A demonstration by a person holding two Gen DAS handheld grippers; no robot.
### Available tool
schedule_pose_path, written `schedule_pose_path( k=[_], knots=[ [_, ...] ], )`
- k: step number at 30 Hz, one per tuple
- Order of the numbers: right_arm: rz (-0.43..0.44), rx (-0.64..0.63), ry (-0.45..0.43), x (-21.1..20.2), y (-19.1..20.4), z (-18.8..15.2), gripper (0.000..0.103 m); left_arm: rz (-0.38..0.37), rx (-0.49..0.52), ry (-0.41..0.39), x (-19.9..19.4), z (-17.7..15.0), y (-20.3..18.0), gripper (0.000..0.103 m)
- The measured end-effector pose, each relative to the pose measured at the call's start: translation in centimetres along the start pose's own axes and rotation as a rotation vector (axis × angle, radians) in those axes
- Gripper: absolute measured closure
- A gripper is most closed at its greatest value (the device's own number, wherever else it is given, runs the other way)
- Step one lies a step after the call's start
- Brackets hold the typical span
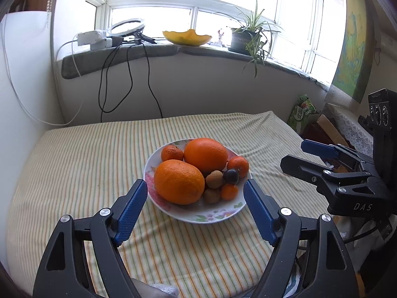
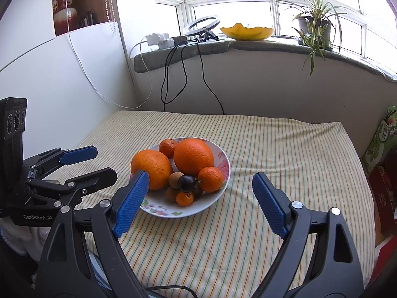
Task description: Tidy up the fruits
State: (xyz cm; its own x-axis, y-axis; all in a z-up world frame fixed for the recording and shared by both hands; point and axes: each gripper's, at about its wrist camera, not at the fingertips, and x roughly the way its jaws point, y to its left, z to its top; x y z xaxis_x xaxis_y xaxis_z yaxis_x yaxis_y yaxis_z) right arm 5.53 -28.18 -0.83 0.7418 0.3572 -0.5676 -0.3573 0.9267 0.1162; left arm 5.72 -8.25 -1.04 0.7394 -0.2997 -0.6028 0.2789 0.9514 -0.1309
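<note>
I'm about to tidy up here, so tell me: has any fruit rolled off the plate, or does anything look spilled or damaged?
Nothing stands out. All the fruit sits piled on the floral plate: two big oranges, small mandarins, brown fruits and a dark one. The striped cloth is only slightly rumpled, nothing on it.

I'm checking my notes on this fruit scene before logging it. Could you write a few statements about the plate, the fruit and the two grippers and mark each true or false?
1. All the fruit sits on the floral plate. True.
2. The left gripper is shut on a large orange. False: its jaws stand open, holding nothing.
3. One dark plum lies among the fruit. True.
4. The right gripper holds a small mandarin. False: it is open and empty.
5. The striped cloth is plain white. False: it has thin coloured stripes.
</note>
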Motion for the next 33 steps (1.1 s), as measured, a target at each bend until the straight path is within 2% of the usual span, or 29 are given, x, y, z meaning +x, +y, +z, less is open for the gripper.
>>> schedule_pose_path(
  k=[8, 33],
  knots=[
    [-0.027, 0.060, -0.025, -1.0, -0.5, -1.1, 0.012, 0.014, -0.018, -0.018, -0.8, -0.3, 0.2, 0.023],
    [-0.036, 0.055, -0.026, -0.8, -0.5, -1.2, 0.012, 0.016, -0.001, -0.016, -0.8, -0.3, -0.4, 0.023]
  ],
)
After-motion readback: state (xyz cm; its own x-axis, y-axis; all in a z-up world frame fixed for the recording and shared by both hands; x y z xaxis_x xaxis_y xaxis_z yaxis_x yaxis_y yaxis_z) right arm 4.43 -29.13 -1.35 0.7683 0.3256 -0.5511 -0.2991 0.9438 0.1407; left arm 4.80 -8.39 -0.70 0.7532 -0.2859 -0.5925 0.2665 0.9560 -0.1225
